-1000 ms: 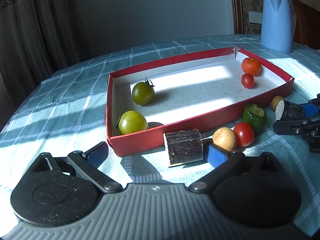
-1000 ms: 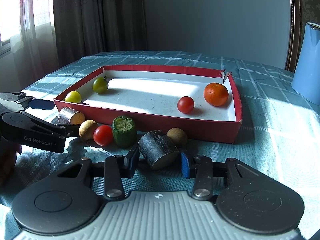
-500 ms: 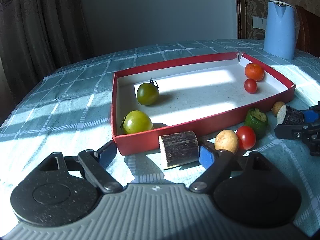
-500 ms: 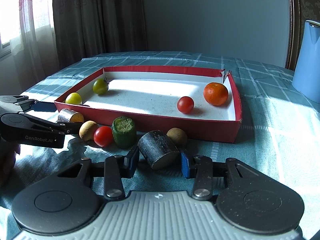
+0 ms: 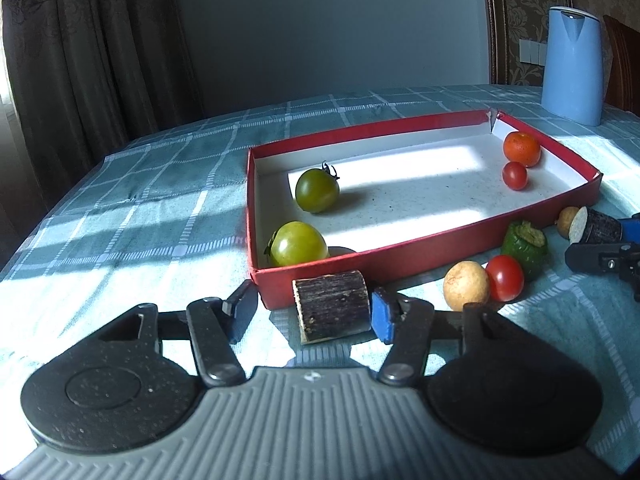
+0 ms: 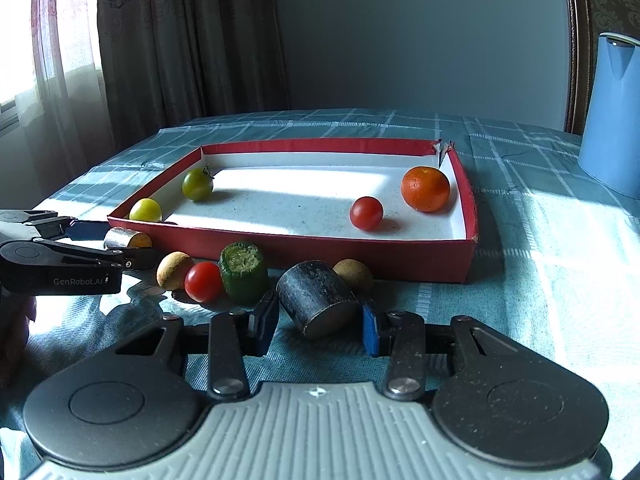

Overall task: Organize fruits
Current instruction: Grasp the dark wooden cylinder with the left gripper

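The left tool sits with its fingers apart around a dark bark-skinned cylinder lying just outside the red tray – right pad touching. The right tool brackets a second dark cylinder, fingers apart. At the tray's 2 o'clock – an orange beside a red tomato

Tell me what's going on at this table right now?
A person is sorting produce with two handheld tools. The left tool sits open around a bark-textured cylinder in front of the red tray; the right tool sits open around a black cylinder. Neither is gripped yet. An orange lies in the tray.
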